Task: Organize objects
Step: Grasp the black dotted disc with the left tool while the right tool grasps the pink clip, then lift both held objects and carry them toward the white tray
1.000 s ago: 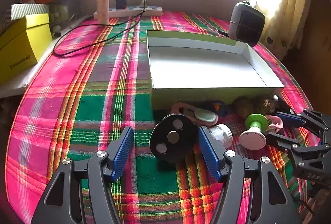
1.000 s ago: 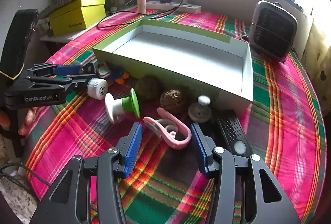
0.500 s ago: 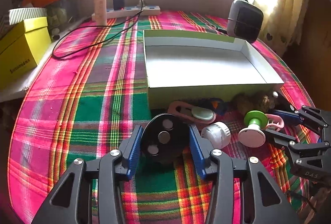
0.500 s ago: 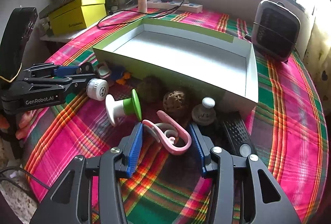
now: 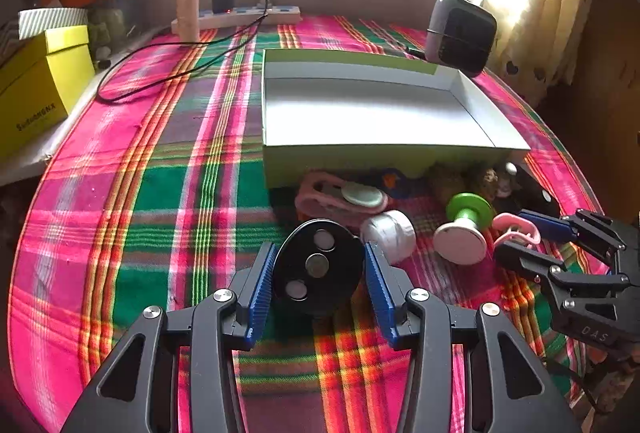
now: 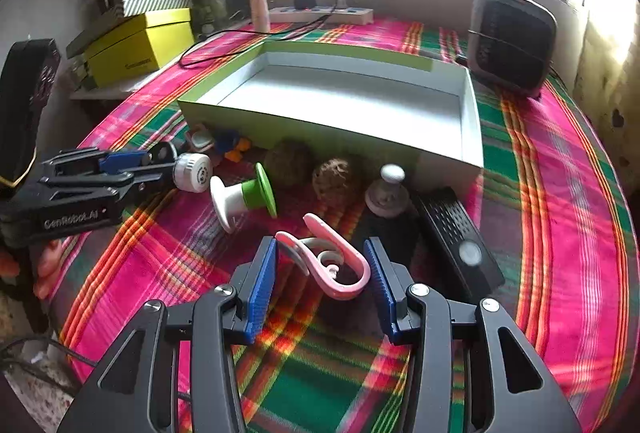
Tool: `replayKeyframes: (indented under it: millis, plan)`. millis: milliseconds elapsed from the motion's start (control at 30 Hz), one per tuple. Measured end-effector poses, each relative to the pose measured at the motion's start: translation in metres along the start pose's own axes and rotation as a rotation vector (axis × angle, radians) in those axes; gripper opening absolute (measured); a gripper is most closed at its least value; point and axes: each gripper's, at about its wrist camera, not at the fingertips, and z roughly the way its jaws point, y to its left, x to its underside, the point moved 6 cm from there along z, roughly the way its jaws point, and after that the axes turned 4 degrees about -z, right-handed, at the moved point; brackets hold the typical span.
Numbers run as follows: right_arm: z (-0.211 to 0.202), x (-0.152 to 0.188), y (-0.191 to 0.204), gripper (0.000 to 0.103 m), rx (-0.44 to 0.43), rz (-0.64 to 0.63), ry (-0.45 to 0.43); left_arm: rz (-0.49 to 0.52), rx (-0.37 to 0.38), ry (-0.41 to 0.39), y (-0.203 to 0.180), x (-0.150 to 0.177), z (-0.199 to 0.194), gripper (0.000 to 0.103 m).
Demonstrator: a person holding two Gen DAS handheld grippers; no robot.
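A black disc (image 5: 318, 267) with three round metal inserts stands on edge on the plaid cloth, and my left gripper (image 5: 320, 247) is shut on it, blue pads against both sides. My right gripper (image 6: 320, 243) is shut on a pink curled clip (image 6: 340, 273) that lies on the cloth, one pad at each end. The right gripper (image 5: 528, 239) with the clip (image 5: 514, 227) also shows at the right of the left wrist view. In the right wrist view the left gripper (image 6: 158, 169) is at the far left. An empty green-and-white box (image 5: 380, 153) lies behind both.
Along the box's front wall lie a white cap (image 5: 388, 233), a green-and-white spool (image 5: 464, 229), a pink case (image 5: 340, 197), two brown balls (image 6: 288, 163), a white knob (image 6: 388, 189) and a black remote (image 6: 456, 241). A heater (image 5: 460, 33), power strip (image 5: 248, 17) and yellow box (image 5: 36, 93) stand farther back.
The left jaws closed from wide apart onto the black disc. The right jaws narrowed onto the pink clip. Neither hand shifted much.
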Motion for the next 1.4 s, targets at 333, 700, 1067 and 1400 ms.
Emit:
replayKeyframes:
  millis: [333,700,1067,1400]
  plan:
    - [-0.005,0.009,0.007,0.046,0.026,0.014,-0.004,-0.003,0.013,0.003,-0.008,0.012,-0.007,0.043]
    - [-0.005,0.014,0.017,0.046,0.004,-0.052,0.003,-0.015,0.009,0.004,-0.009,0.017,-0.011,0.043]
    - [-0.008,0.015,0.013,0.046,-0.013,-0.001,-0.018,-0.019,-0.001,0.004,-0.006,0.018,-0.014,0.043]
    - [-0.013,0.011,0.015,0.046,-0.014,0.003,-0.036,-0.002,-0.018,-0.021,-0.01,0.012,-0.02,0.043]
